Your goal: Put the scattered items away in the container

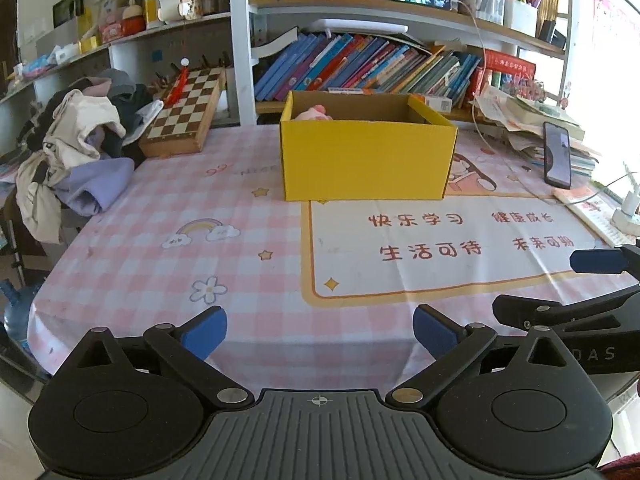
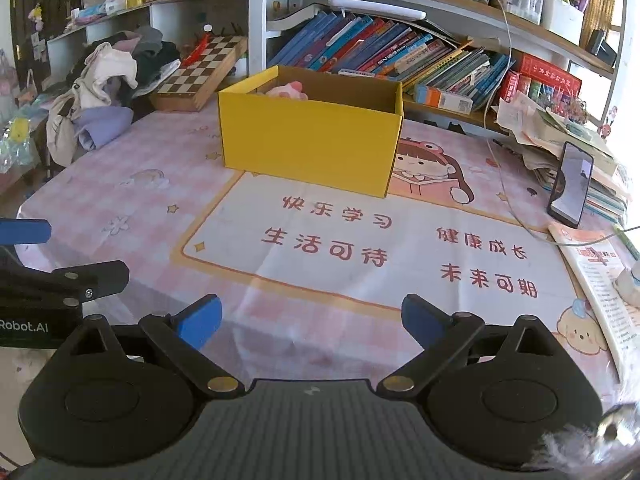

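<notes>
Bookshelves crowd behind the pink checked tablecloth; the yellow cardboard box stands toward its far edge with a pink plush toy inside, probably light and squashy, best pinched mid-body. My left claw and right claw hang spread, empty

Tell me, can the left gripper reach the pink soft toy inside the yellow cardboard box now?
Probably yes. The left gripper is open and empty, the yellow cardboard box has no lid, and the checked tablecloth between them is bare. The pink soft toy needs approaching from above.
</notes>
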A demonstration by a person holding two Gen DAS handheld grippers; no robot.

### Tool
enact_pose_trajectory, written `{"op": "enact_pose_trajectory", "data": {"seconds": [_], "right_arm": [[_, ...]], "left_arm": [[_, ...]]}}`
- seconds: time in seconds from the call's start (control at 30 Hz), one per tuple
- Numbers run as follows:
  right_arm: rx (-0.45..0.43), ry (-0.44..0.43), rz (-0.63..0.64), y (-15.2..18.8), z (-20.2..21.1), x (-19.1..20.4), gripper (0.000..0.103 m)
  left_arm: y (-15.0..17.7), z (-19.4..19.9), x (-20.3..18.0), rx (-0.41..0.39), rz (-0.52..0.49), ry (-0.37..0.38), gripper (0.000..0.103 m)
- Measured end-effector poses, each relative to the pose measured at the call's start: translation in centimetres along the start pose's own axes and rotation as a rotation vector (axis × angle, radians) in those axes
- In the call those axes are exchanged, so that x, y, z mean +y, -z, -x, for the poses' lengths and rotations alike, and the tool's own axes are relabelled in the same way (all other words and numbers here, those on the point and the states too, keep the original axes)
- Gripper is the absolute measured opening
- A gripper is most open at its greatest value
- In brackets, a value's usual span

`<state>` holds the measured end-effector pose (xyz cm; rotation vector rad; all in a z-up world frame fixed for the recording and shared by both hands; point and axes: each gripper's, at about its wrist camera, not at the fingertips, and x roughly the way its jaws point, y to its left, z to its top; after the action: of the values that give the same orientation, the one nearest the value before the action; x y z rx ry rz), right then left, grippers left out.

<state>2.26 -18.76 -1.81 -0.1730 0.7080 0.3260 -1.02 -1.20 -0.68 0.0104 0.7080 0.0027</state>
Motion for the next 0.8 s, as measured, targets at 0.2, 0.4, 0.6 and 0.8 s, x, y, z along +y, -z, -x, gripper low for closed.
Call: {"op": "enact_pose_trajectory", "data": {"seconds": [0.2,0.4,0.6,0.8], "right_arm": [[0.008,0.005,-0.002,0.16,0.21,0.25,0.097],[0.008,0.006,0.004,0.18,0.38,0.52,0.097],[0.004,0.002,0.005,0.14,0.38,0.65,0.098],[0.011,0.004,0.011,0.02,0.16,0.72,0.098]], "left_arm": [[0.15,0.20,0.04,0.016,-0.004,0.003,0.103],[0.20,0.54,0.20,0.015,-0.006,-0.009,0.103],[0.12,0.63,0.34,0.012,-0.006,-0.003,0.103],[0.05,0.55,0.42,0.010,-0.004,0.010,0.103]]}}
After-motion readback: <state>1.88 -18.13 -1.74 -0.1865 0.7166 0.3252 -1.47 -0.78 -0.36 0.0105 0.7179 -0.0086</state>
